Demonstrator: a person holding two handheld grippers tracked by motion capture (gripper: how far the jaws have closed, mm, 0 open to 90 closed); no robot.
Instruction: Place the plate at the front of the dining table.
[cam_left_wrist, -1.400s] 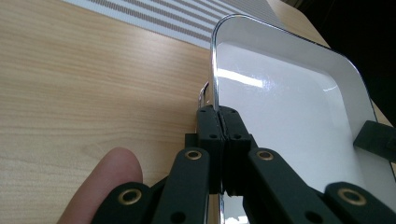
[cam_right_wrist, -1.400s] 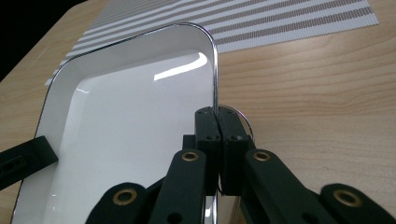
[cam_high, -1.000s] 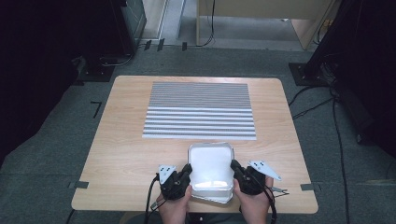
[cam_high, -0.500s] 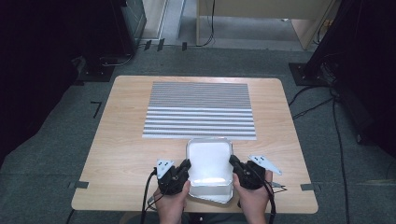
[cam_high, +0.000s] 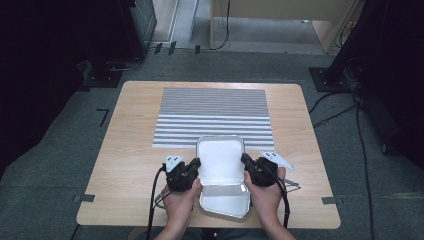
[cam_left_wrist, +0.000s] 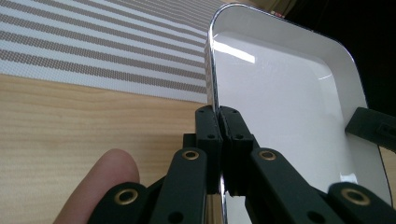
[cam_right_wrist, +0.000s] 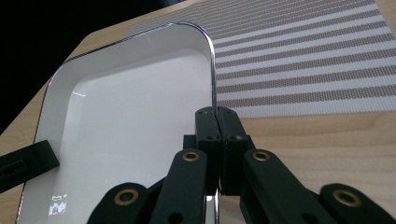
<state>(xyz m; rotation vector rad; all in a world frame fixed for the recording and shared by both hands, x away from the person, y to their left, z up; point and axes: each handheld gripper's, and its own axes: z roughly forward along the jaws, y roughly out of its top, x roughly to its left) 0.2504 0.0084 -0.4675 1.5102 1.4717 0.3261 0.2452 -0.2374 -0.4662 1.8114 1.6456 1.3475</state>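
Oddly, no brand or readable writing appears anywhere; the one mark is a small pale smudge at the lower left of the right gripper view, on the white tray (cam_right_wrist: 126, 154), too blurred to read. In the high view the tray (cam_high: 220, 161) sits at the lower centre of the frame, over the near edge of the wooden table (cam_high: 130, 150), its long axis running from the bottom of the frame toward the striped mat (cam_high: 215, 112) above it, its far end overlapping the mat's near edge. That view also shows both hands and trailing cables. The left gripper view shows the left gripper (cam_left_wrist: 218, 119) with jaws pinched together on the tray's (cam_left_wrist: 285, 98) thin left rim, a fingertip (cam_left_wrist: 102, 182) at lower left. The right gripper (cam_right_wrist: 217, 119) is likewise clamped on the opposite rim. In the high view, the left gripper (cam_high: 194, 165) and right gripper (cam_high: 246, 160) flank the tray's middle.
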